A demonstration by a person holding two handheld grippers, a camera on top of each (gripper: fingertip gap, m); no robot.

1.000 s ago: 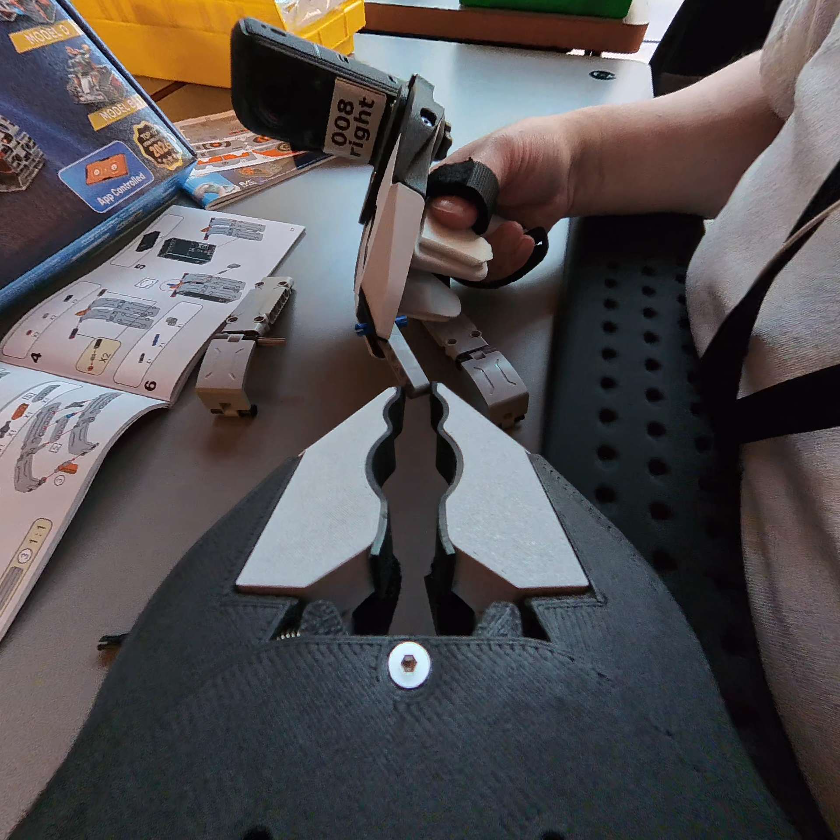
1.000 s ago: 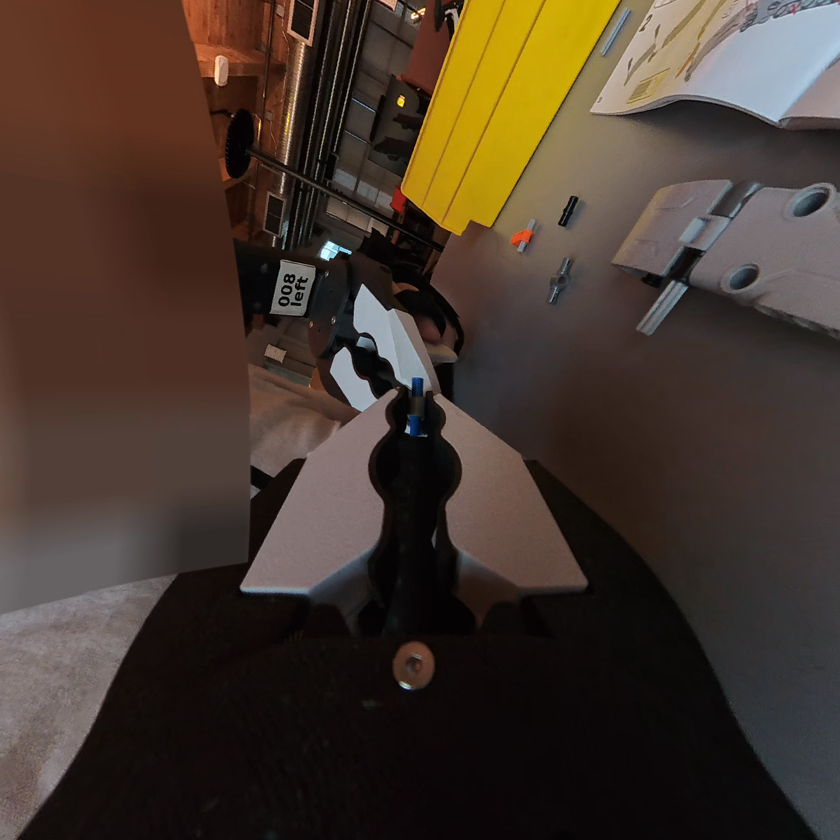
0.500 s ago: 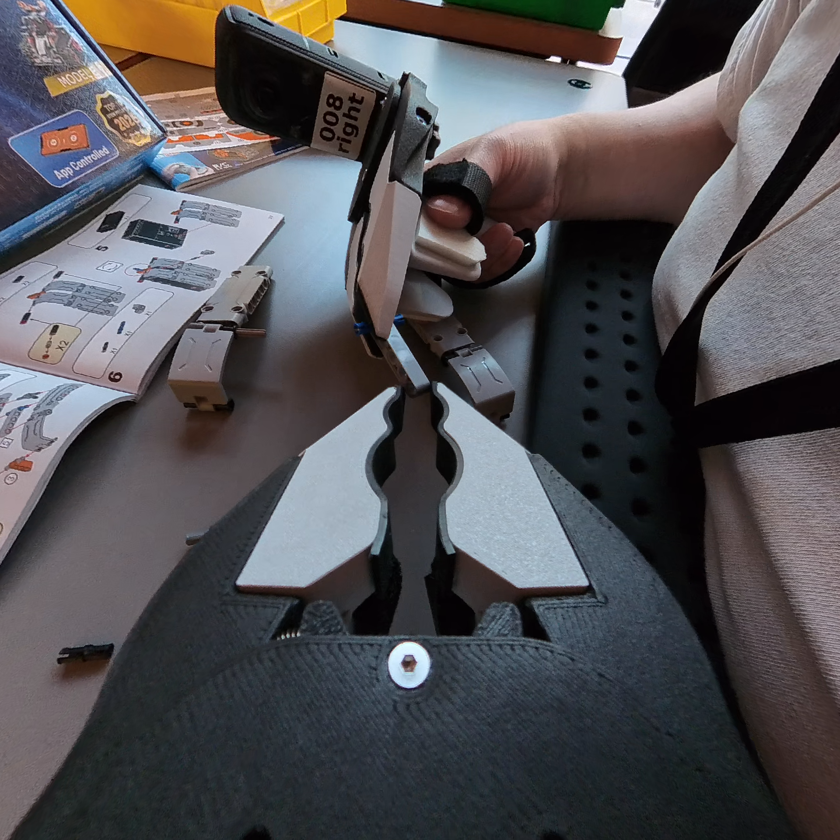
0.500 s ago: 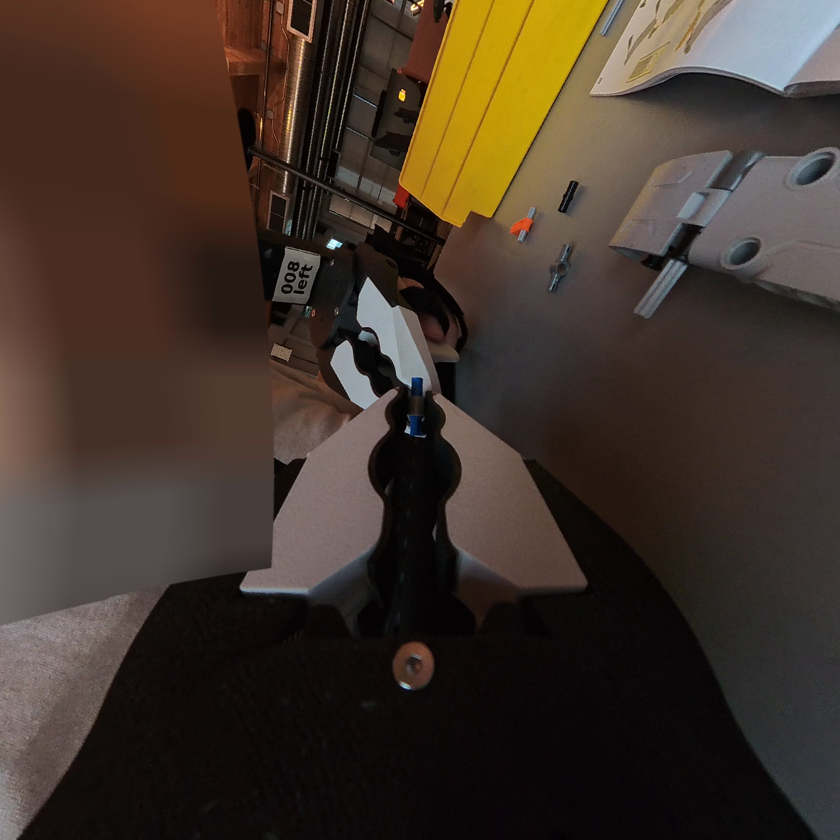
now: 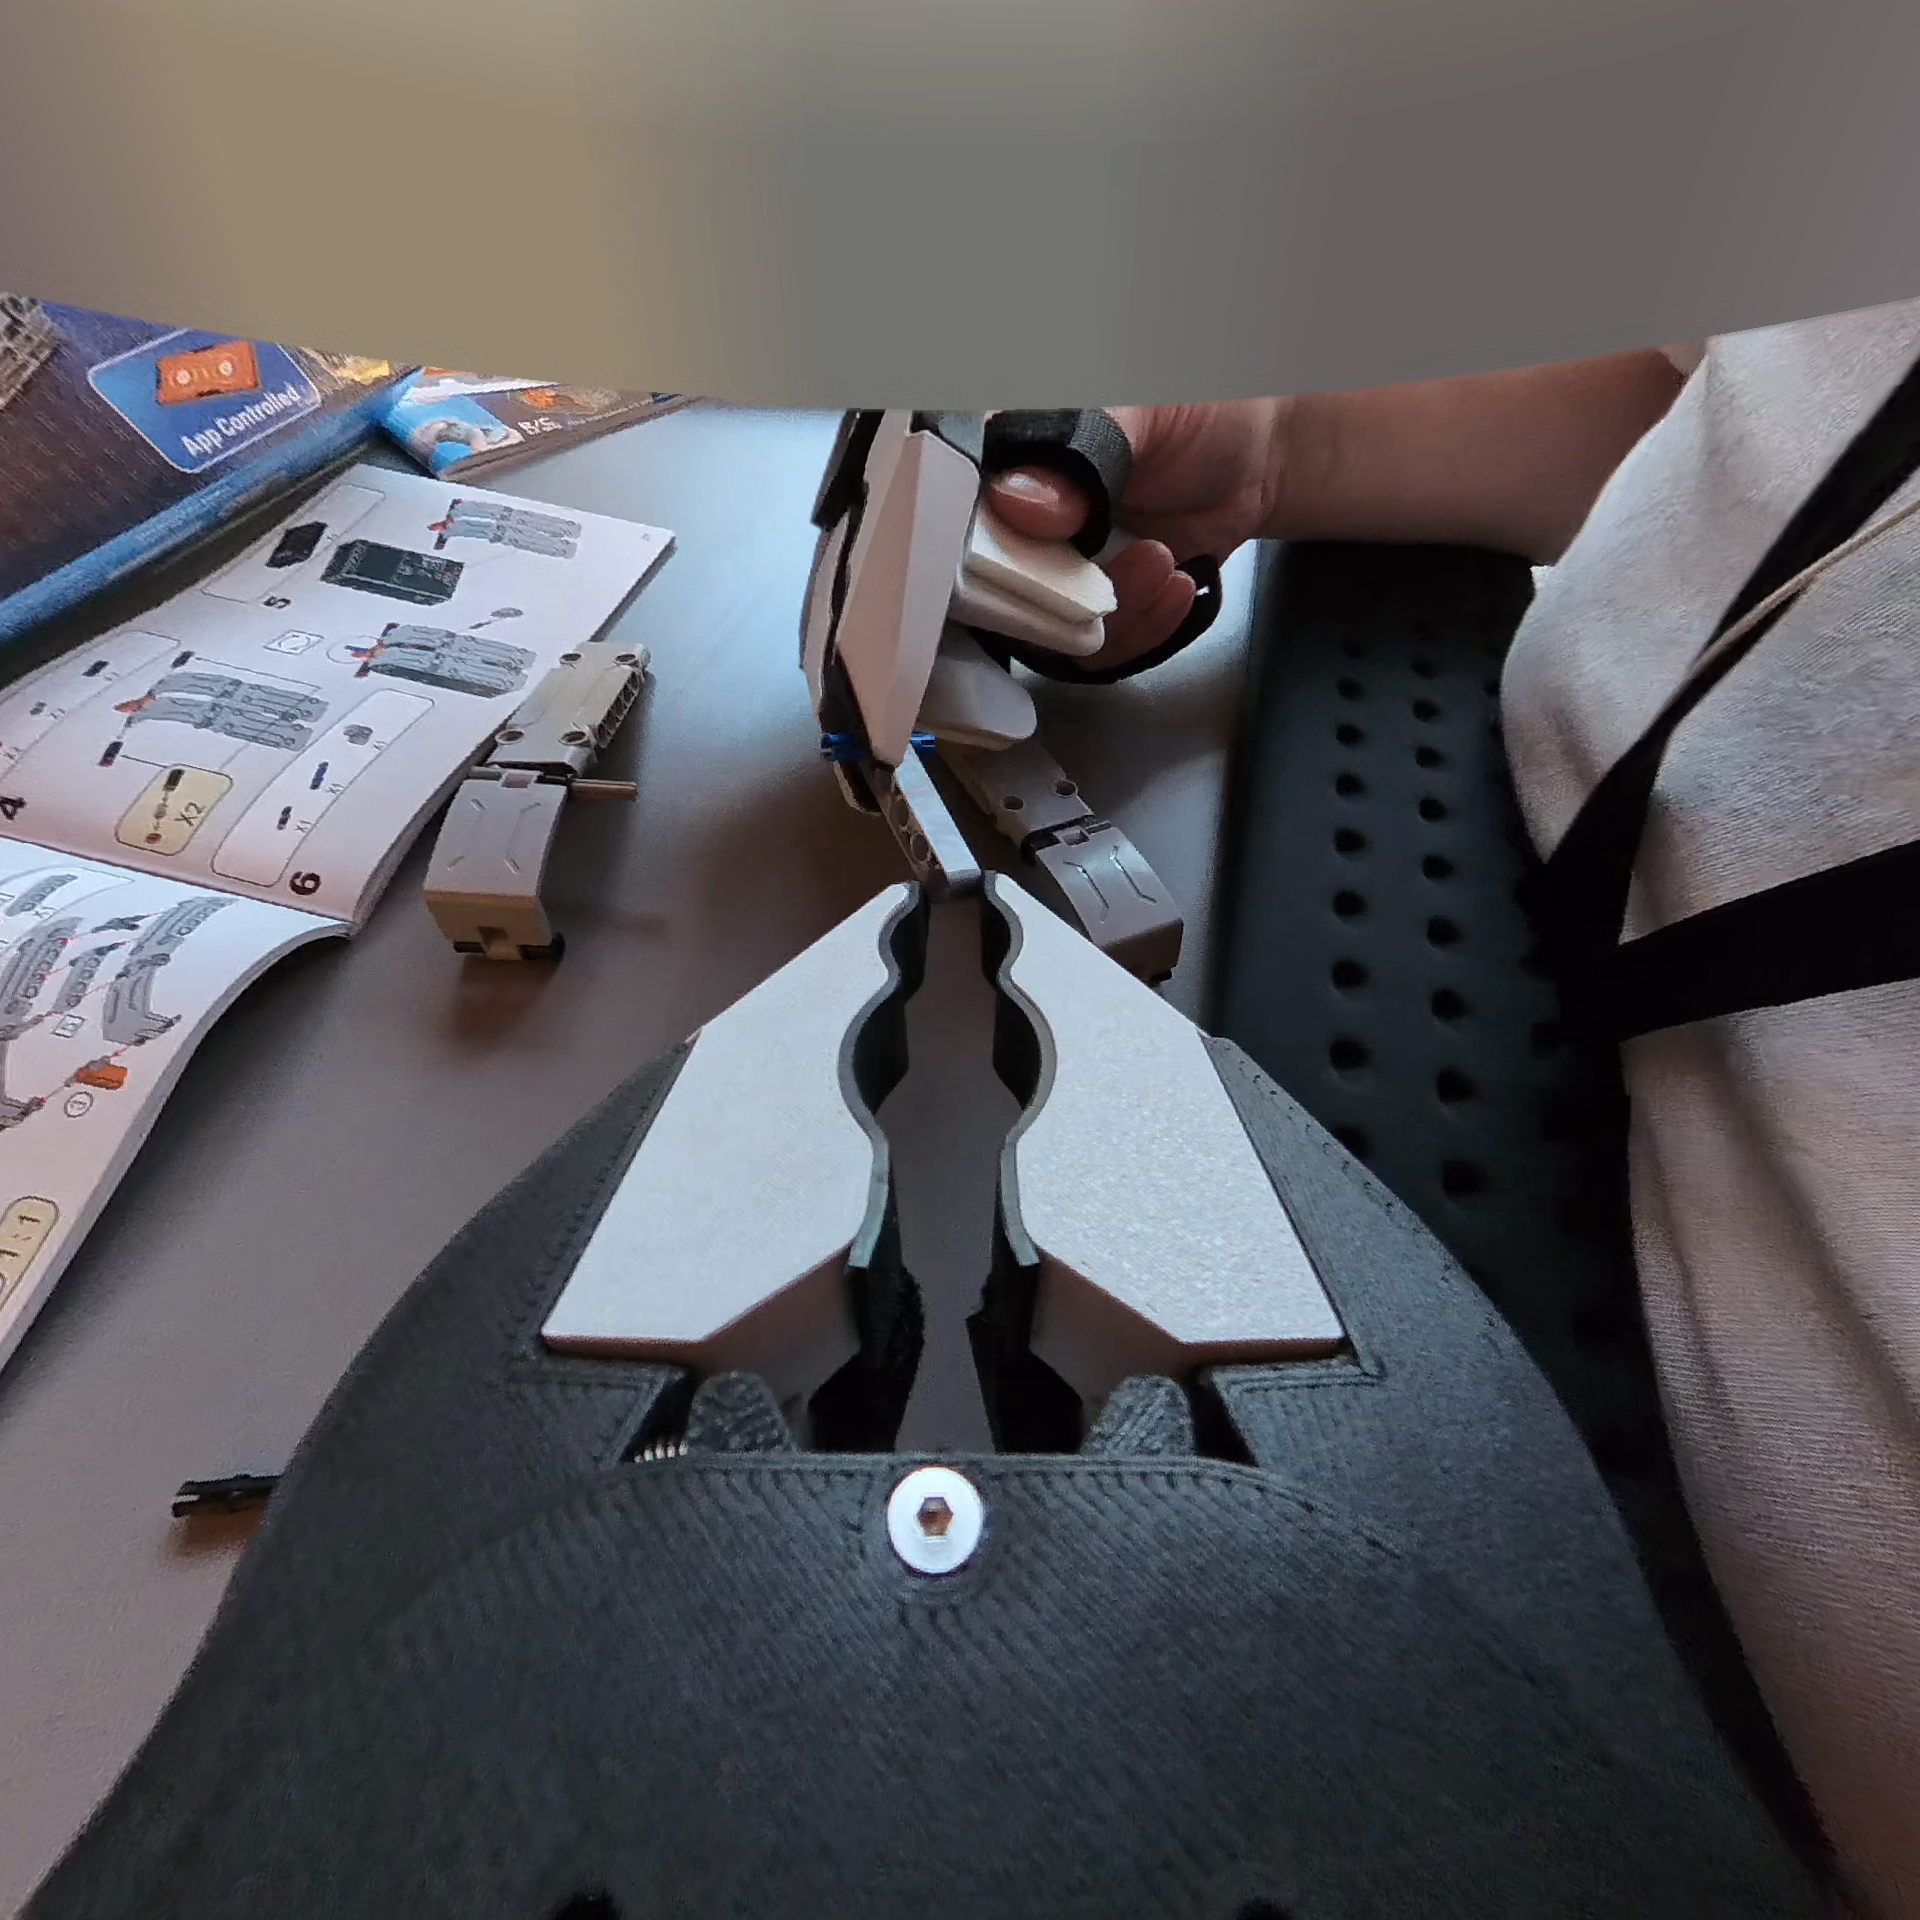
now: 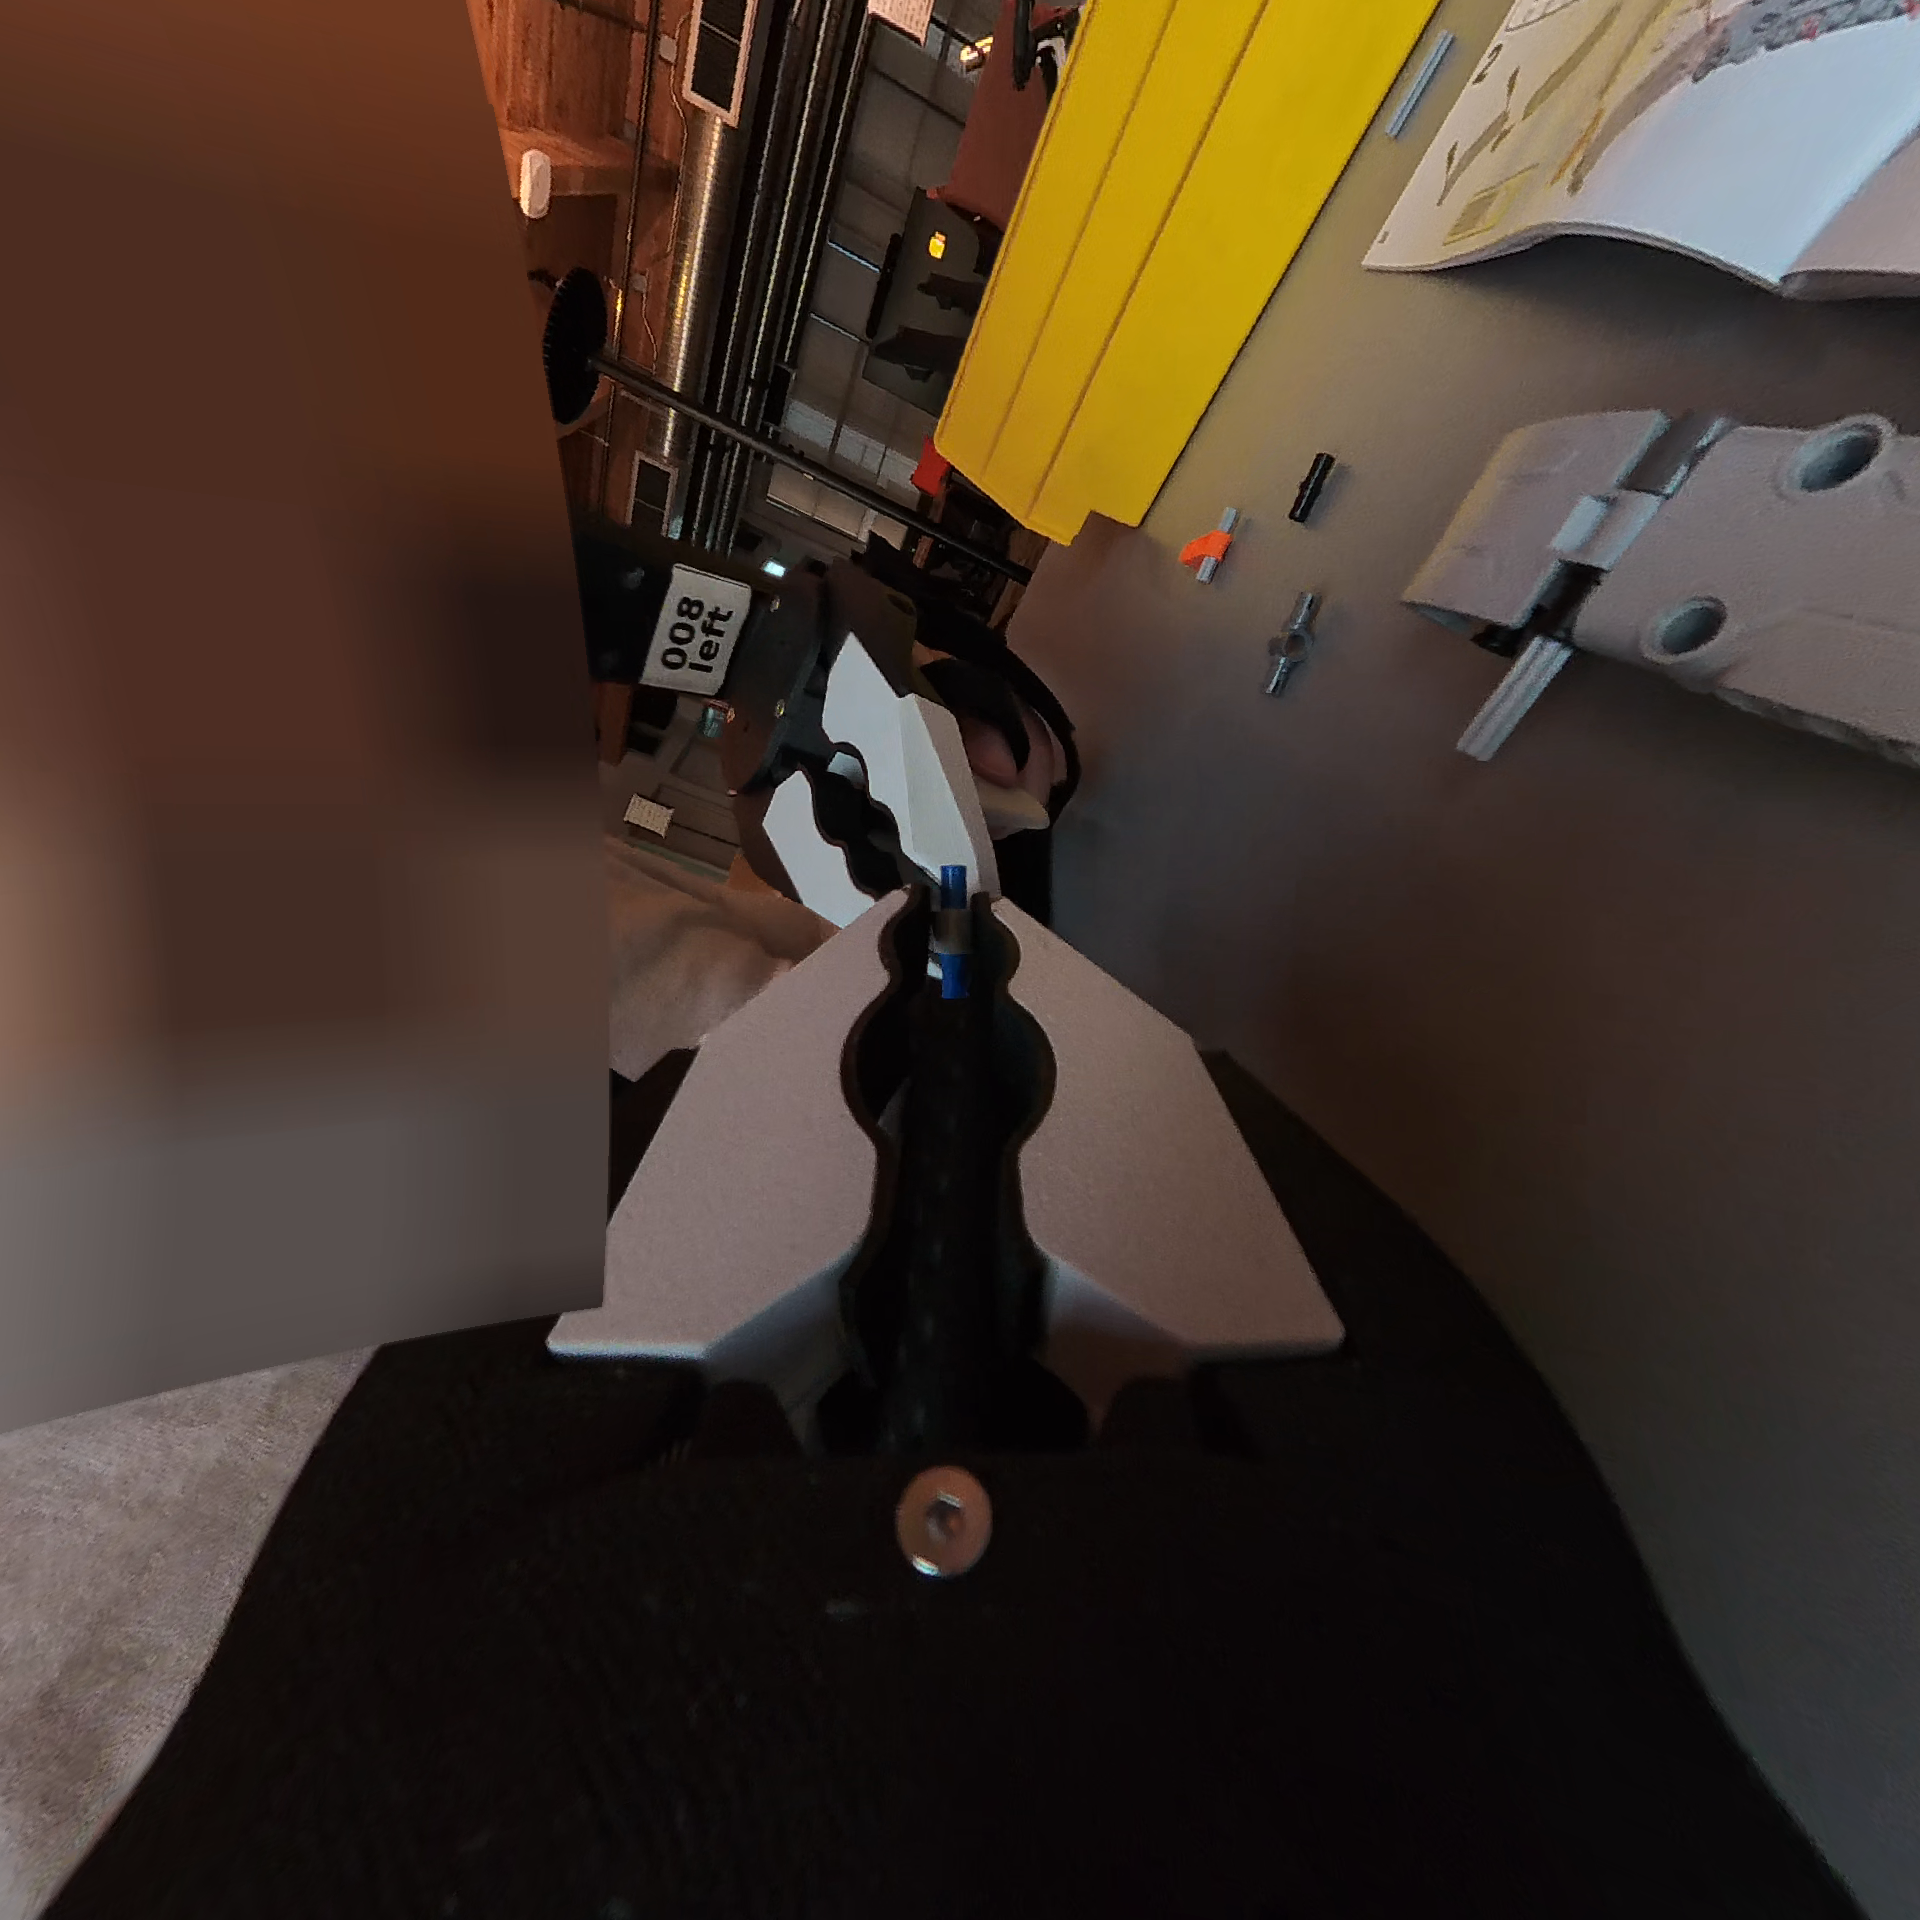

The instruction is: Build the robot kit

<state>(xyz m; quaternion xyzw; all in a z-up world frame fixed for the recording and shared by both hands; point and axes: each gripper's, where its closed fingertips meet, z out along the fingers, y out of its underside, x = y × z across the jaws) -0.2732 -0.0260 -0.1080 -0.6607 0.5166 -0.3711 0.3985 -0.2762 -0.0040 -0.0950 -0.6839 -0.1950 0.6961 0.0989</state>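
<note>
A short grey beam (image 5: pixel 928 821) with holes and a blue pin (image 5: pixel 831 744) through its far end is held between both grippers above the dark table (image 5: pixel 343 1143). My left gripper (image 5: pixel 951 889) is shut on the beam's near end. The right gripper (image 5: pixel 868 764), held by a hand (image 5: pixel 1164 499), comes down from above and is shut on the end with the pin. In the right wrist view my right gripper (image 6: pixel 951 916) pinches the beam (image 6: pixel 951 927), and the blue pin (image 6: pixel 953 881) sticks out on both sides. The left gripper (image 6: pixel 883 790) meets it just beyond.
An open instruction booklet (image 5: pixel 312 665), a blue box (image 5: pixel 135 436) and a grey two-part assembly (image 5: pixel 520 821) lie to the left. A second grey assembly (image 5: pixel 1091 862) lies under the beam. A black pin (image 5: pixel 218 1496), a yellow bin (image 6: pixel 1143 260), an orange piece (image 6: pixel 1205 545) and a grey connector (image 6: pixel 1288 644) are around.
Both grippers keep their hold on the beam. My left view has swung a little to the right, so the booklet and box slid left. The right view barely moved.
</note>
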